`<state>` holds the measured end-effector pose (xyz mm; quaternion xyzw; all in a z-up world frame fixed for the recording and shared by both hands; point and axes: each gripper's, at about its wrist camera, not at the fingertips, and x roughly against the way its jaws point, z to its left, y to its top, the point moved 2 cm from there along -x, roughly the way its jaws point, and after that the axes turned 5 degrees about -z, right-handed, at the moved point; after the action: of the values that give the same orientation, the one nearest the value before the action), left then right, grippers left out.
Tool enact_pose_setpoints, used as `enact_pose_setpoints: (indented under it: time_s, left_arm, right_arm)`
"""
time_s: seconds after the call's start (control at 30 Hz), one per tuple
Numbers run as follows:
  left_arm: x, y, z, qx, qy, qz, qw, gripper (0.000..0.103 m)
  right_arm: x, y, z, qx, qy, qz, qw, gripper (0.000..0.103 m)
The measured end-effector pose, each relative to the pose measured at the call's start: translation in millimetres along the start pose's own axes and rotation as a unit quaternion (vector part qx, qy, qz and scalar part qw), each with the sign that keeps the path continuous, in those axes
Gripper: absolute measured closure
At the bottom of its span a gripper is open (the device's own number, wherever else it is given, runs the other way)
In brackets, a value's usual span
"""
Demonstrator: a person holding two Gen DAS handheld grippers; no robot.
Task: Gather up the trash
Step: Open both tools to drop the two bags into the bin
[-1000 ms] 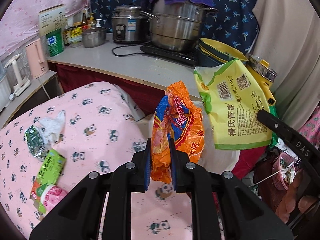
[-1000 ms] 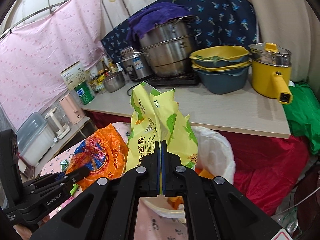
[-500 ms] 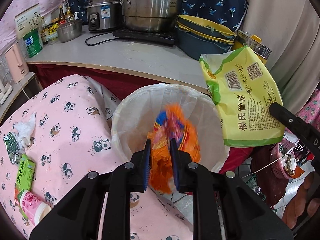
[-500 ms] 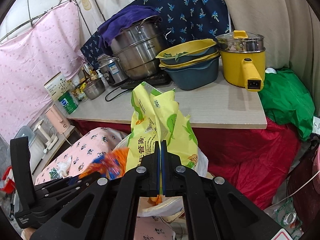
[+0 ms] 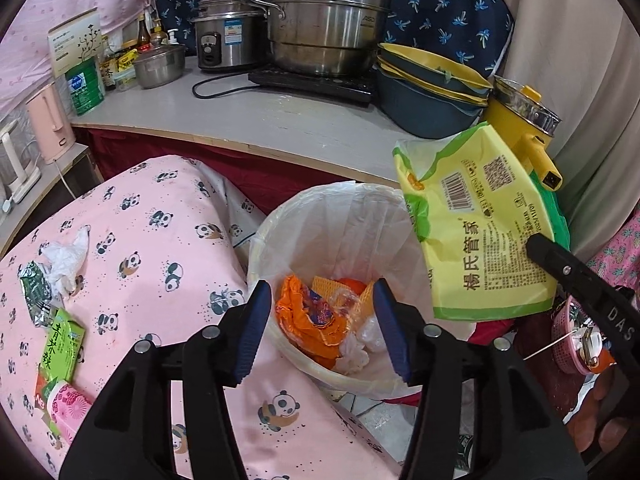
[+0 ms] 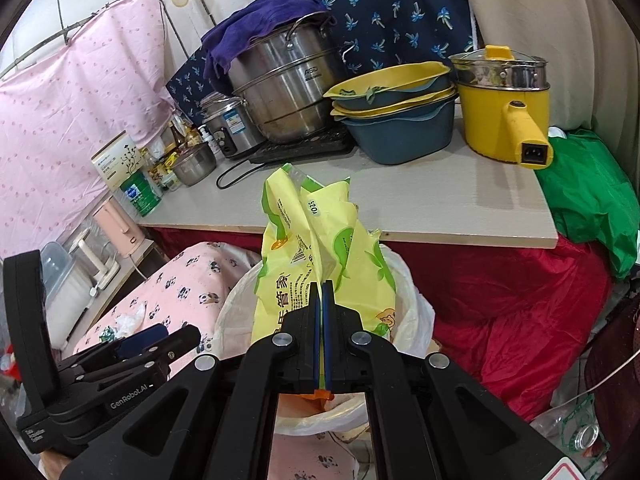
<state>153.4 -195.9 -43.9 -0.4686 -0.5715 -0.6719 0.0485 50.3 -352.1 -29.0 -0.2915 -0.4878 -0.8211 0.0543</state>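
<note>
My left gripper [image 5: 322, 328] is open and empty above the white-lined trash bin [image 5: 340, 216]. An orange snack bag [image 5: 308, 324] lies inside the bin among other wrappers. My right gripper [image 6: 321, 308] is shut on a yellow-green snack bag [image 6: 320, 256] and holds it over the bin's right rim [image 6: 416, 300]. The same bag [image 5: 480, 232] shows in the left wrist view. On the pink panda cloth [image 5: 152, 240] at the left lie a white tissue [image 5: 66, 258], a silver-green wrapper [image 5: 36, 296], a green packet [image 5: 60, 344] and a pink cup [image 5: 68, 404].
A counter [image 5: 280, 120] behind the bin holds a large steel pot [image 5: 324, 36], a rice cooker [image 5: 224, 40], stacked blue-yellow bowls [image 5: 428, 92] and a yellow electric pot [image 6: 500, 108]. A green bag [image 6: 592, 196] and red cloth [image 6: 500, 300] are at the right.
My left gripper moved over the bin, opened and let go of the orange snack bag, which now lies in the bin. My right gripper still holds the yellow-green bag.
</note>
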Motion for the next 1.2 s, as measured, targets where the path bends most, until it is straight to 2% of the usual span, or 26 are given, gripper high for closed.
enact_pose_setpoints:
  time_s: [0.27, 0.5, 0.73, 0.83, 1.03, 1.2]
  left_arm:
    - [8, 0, 21, 0.015, 0.015, -0.01, 0.9997, 0.048]
    - [12, -3, 29, 0.019, 0.021, -0.014, 0.9995, 0.045]
    - [21, -4, 36, 0.026, 0.027, -0.021, 0.9991, 0.044]
    - [25, -4, 40, 0.029, 0.03, -0.024, 0.9988, 0.044]
    - [36, -8, 53, 0.042, 0.039, -0.029, 0.9979, 0.043]
    - [51, -13, 70, 0.052, 0.056, -0.039, 0.9963, 0.037]
  right_arm:
    - [-17, -5, 18, 0.015, 0.011, 0.017, 1.0, 0.101]
    - [-24, -7, 28, 0.02, 0.012, 0.021, 1.0, 0.094]
    - [-20, -4, 41, 0.031, 0.02, 0.018, 0.999, 0.091]
    - [-15, -5, 48, 0.036, 0.023, 0.015, 0.999, 0.085]
    - [-7, -5, 67, 0.051, 0.035, 0.01, 0.998, 0.082]
    - [-6, -10, 87, 0.063, 0.05, 0.013, 0.997, 0.081]
